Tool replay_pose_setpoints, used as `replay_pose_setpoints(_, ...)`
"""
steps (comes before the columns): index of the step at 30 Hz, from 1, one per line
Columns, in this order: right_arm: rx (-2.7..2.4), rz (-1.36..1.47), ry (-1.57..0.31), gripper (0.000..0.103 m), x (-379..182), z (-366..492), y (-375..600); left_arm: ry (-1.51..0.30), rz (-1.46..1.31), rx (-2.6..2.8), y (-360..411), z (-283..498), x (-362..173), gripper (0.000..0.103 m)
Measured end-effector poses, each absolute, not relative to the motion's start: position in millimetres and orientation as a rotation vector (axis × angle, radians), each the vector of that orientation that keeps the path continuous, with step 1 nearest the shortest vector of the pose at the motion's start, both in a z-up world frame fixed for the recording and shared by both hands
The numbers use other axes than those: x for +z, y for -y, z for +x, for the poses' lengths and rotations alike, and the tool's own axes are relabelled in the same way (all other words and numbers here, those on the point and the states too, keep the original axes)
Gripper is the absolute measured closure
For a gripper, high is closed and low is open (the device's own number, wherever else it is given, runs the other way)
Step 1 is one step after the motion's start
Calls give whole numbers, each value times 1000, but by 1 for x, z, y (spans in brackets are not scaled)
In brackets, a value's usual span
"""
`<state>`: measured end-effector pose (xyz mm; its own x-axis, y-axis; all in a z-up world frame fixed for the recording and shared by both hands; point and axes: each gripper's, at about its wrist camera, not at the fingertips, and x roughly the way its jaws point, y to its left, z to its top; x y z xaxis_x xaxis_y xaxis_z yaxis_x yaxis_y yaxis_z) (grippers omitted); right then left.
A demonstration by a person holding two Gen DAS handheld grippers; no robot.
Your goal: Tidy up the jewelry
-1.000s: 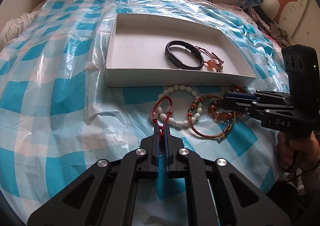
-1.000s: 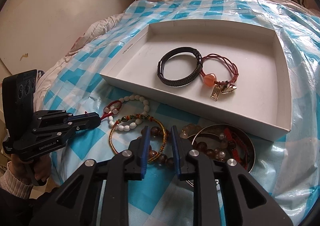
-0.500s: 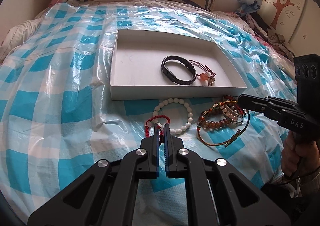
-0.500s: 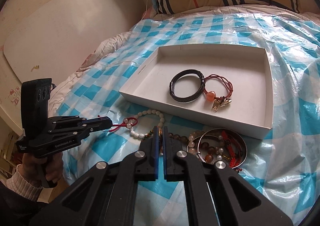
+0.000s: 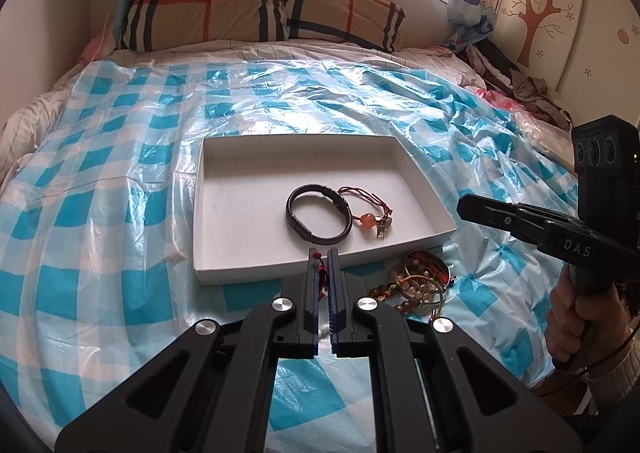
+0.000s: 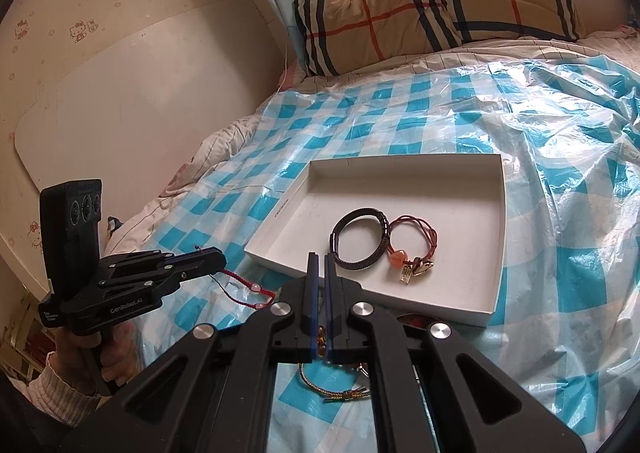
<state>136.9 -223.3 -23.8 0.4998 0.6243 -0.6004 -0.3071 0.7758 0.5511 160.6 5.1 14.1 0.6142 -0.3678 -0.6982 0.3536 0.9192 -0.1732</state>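
- Left gripper (image 5: 324,253), black with two fingers: we find its jaws closed on a red braided cord bracelet (image 6: 244,290) with pale beads. From the right wrist view the cord hangs from the tips down toward the bed.
- Right gripper (image 6: 318,259), black with two fingers: we record its jaws pressed together. Brown beads show in the slit lower down, but we cannot tell whether they are held or lie beneath. In the left wrist view its tips (image 5: 464,207) appear closed, with nothing seen hanging from them.
- Heap of amber and brown bead bracelets with a gold-coloured cord (image 5: 416,285): we note it on the bed just in front of the tray's near right corner, partly in a round metal dish (image 5: 430,255).
- Shallow white rectangular cardboard tray (image 5: 224,213): we list it on the sheet, beyond both grippers.
- Black braided leather bracelet (image 5: 318,215): inside the tray, right of centre.
- Red cord bracelet with an orange stone and gold-coloured charms (image 5: 370,213): inside the tray, touching the black one's right side.
- Blue and white checked plastic sheet (image 5: 120,213): spread over the bed.
- Tan plaid pillow (image 5: 256,9): at the head of the bed, farthest from us.
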Motion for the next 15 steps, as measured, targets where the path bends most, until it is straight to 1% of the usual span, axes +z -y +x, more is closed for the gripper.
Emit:
replay_pose_setpoints(4,646,334,-955,99,-29,139,208,-793,-7,-417,-1,164,22,99)
replay_pose_setpoints(8,664,286,-1029,99,-54,134,194,-804,-20,-416,-4,164,19,99)
replay_pose_setpoints(9,654,272,-1041,96,-61,133,192,-805,-27,-420,-4,165,20,99)
replay_pose_setpoints(12,608,221,-1058,61,-74,131,193,-786,-27,-424,-3,169,26,99)
replay_pose_setpoints(15,585,203,-1077,61,-81,131,200,-760,-28,-431,0,177,33,99)
